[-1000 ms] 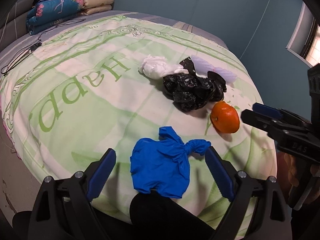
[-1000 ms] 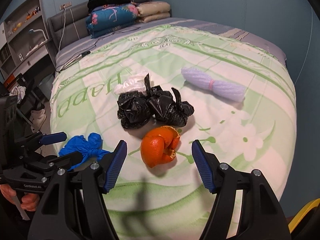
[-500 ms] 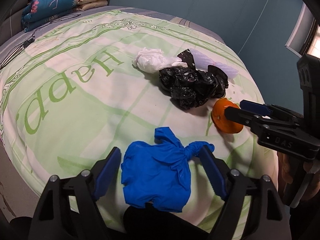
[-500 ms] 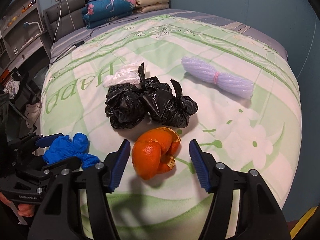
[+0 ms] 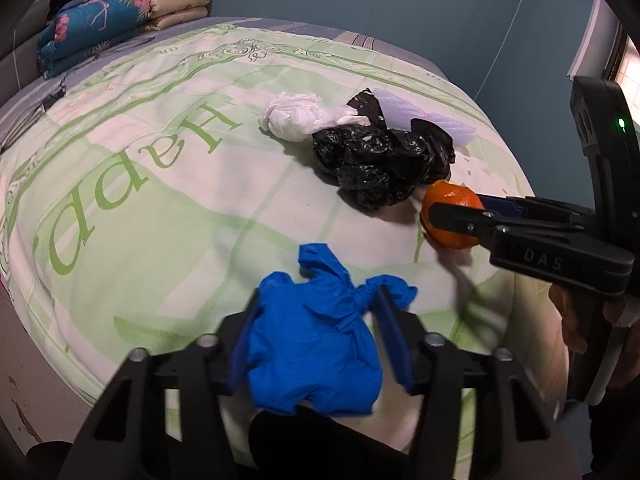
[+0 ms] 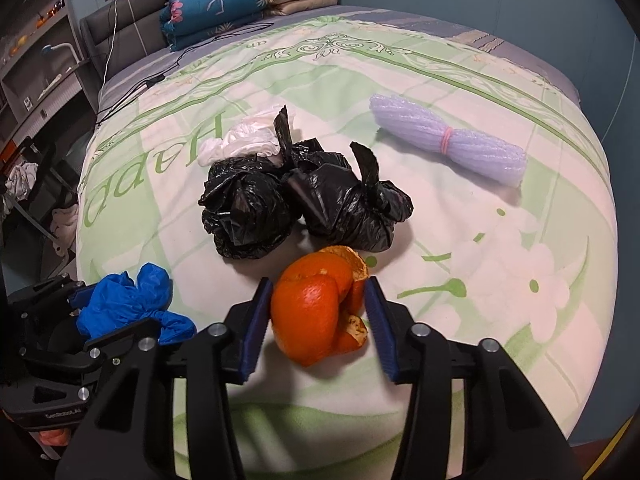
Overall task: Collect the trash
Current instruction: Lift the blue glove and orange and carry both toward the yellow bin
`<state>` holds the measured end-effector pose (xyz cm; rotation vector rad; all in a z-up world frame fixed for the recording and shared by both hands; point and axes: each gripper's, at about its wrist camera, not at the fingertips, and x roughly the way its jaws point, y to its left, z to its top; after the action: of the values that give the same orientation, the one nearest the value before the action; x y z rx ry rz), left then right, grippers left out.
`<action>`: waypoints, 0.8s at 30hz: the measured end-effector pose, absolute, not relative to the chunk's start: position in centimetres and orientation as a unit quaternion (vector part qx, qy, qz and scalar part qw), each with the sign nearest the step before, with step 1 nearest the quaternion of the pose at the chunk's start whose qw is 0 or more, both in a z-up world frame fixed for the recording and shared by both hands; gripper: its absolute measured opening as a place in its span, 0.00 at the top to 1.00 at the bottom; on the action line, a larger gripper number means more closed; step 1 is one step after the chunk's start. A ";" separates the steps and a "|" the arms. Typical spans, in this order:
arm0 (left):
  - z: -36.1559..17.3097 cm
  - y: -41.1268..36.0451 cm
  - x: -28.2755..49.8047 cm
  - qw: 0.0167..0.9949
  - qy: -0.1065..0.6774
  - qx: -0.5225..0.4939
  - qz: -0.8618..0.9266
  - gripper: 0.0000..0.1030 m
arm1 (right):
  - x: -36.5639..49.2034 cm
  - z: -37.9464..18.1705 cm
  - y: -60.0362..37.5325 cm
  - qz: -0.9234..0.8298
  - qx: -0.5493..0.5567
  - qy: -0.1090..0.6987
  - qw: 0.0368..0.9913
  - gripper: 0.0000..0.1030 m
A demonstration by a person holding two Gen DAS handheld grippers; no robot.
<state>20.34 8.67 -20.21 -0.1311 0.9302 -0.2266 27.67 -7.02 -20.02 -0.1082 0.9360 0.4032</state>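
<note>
A knotted blue glove (image 5: 308, 364) lies at the near edge of the green-and-white bedspread (image 5: 160, 208). My left gripper (image 5: 316, 340) straddles it, jaws closing, both blue pads touching its sides; it shows too in the right wrist view (image 6: 108, 312). An orange peel (image 6: 308, 312) sits to the glove's right. My right gripper (image 6: 316, 320) is closing on it, pads against its flanks, and appears from the side (image 5: 452, 204) in the left wrist view. Beyond lie two tied black bags (image 6: 248, 208), a white bag (image 6: 244, 140) and a purple foam net (image 6: 448, 144).
Folded quilts (image 6: 224, 0) are stacked at the headboard, and a black cable (image 6: 160, 76) trails across the far left of the bed. Shelving (image 6: 36, 60) and clothes stand off the left side. A hand (image 5: 572, 320) holds the right gripper.
Both pairs of jaws have narrowed from wide open until the pads meet the glove and the peel. The right gripper has come down and forward over the peel.
</note>
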 end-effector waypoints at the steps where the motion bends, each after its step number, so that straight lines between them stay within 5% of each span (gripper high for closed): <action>1: -20.1 8.5 20.3 0.887 0.446 -0.056 -0.109 0.61 | 27.6 -19.9 -7.0 0.192 -0.051 0.447 0.872 0.63; 6: -19.3 8.7 20.0 0.887 0.443 -0.053 -0.117 0.76 | 27.3 -19.4 -7.2 0.195 -0.041 0.443 0.874 0.76; 24: -13.5 9.5 16.9 0.916 0.377 -0.055 -0.122 0.80 | 22.1 -13.4 -10.0 0.218 -0.008 0.390 0.895 0.77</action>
<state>16.93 9.54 -13.50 -0.1132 0.7765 -0.2500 22.14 -9.96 -13.37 -0.0168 0.8090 0.4520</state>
